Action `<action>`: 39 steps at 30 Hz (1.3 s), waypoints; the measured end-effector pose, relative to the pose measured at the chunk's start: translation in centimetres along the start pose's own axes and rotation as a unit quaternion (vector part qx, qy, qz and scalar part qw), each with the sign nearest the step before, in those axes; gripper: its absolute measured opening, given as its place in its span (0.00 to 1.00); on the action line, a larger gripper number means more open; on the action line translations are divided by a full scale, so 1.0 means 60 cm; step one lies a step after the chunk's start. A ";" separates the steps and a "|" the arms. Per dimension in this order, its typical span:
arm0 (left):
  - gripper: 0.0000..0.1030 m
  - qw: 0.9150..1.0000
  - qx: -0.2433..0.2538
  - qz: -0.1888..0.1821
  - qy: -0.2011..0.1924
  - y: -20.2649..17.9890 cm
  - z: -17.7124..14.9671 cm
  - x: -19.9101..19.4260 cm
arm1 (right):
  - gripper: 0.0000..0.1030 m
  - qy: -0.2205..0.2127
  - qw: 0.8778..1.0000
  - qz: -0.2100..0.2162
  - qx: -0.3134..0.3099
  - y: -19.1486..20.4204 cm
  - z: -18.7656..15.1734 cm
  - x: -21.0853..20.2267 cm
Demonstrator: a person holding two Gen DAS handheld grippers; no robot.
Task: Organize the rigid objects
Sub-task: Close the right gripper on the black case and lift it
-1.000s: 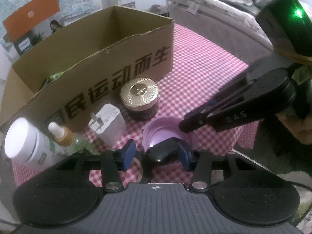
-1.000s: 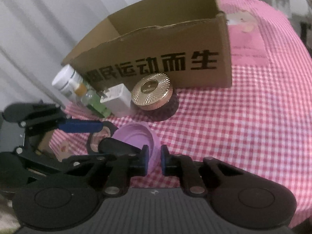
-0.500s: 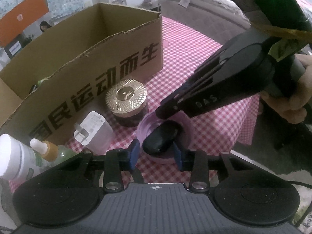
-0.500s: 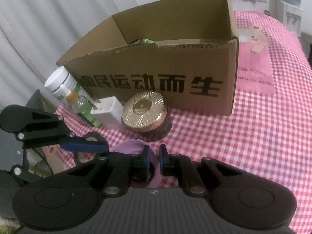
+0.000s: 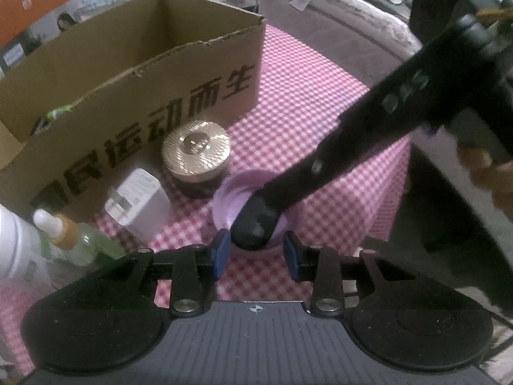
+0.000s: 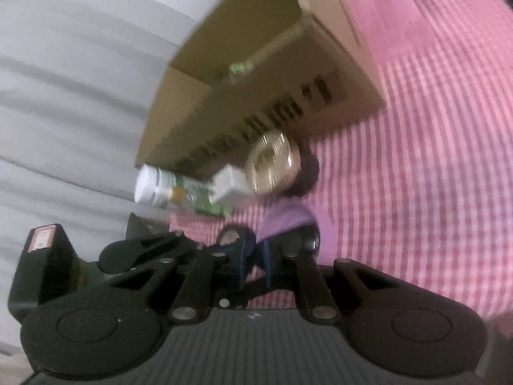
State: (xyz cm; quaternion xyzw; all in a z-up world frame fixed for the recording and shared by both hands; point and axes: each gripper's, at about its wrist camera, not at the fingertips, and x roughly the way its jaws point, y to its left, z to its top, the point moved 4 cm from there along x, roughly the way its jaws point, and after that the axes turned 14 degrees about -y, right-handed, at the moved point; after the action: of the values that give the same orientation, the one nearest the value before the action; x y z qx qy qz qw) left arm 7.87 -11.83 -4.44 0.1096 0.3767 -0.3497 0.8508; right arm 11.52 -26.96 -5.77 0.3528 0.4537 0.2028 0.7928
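Note:
A purple round lid (image 5: 234, 197) lies on the checked cloth in front of the cardboard box (image 5: 134, 73). A black oval object (image 5: 255, 224) rests on its near edge. My left gripper (image 5: 256, 253) is open, its blue pads on either side of the black object, not touching. My right gripper (image 6: 255, 258) is tilted and blurred, with its jaws shut on the purple lid's rim (image 6: 288, 221). Its black body crosses the left wrist view (image 5: 384, 122).
A gold-lidded jar (image 5: 195, 157), a white charger (image 5: 138, 199), a dropper bottle (image 5: 64, 234) and a white bottle (image 5: 16, 243) stand along the box front. Green items lie inside the box (image 6: 237, 67). The table edge drops off at the right (image 5: 397, 192).
My right gripper has rolled sideways and moved in over the lid, so its view is tilted and blurred. My left gripper has opened a little wider around the black object.

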 end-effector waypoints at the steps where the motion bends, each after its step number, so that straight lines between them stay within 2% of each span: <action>1: 0.34 1.000 -0.006 -0.006 0.001 0.000 -0.001 -0.002 | 0.14 0.009 1.000 -0.003 0.010 -0.003 -0.004 0.003; 8: 0.35 1.000 -0.001 -0.006 -0.014 -0.006 0.005 -0.007 | 0.22 0.038 0.997 -0.038 0.063 -0.030 -0.005 0.019; 10: 0.35 1.000 0.003 -0.008 -0.014 -0.008 0.008 -0.002 | 0.36 0.038 0.996 -0.047 0.067 -0.031 -0.001 0.019; 12: 0.35 1.000 0.005 -0.009 -0.012 -0.009 0.010 0.004 | 0.44 0.036 0.996 -0.055 0.067 -0.029 0.004 0.018; 16: 0.35 1.000 0.009 -0.008 -0.008 -0.012 0.010 0.010 | 0.50 0.042 0.995 -0.062 0.073 -0.026 0.008 0.021; 21: 0.37 1.000 0.004 -0.007 0.001 -0.010 0.007 0.022 | 0.50 0.046 0.993 -0.076 0.076 -0.027 0.007 0.035; 22: 0.37 1.000 0.002 -0.004 0.000 -0.007 0.008 0.025 | 0.50 0.038 0.994 -0.062 0.076 -0.026 0.007 0.040; 27: 0.36 1.000 -0.011 0.000 0.005 0.004 0.009 0.033 | 0.48 0.027 0.995 -0.067 0.068 -0.022 0.009 0.043; 33: 0.35 1.000 0.000 0.009 0.006 0.001 0.007 0.049 | 0.41 0.021 0.995 -0.069 0.074 -0.018 0.007 0.058; 39: 0.35 1.000 0.008 0.018 -0.001 -0.008 0.003 0.057 | 0.39 0.006 0.994 -0.065 0.087 -0.024 0.007 0.060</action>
State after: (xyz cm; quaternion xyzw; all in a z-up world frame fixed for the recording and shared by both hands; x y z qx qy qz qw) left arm 9.28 -14.01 -6.73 0.1233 0.3710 -0.3375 0.8563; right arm 13.68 -25.75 -8.77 0.3892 0.4965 0.1123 0.7677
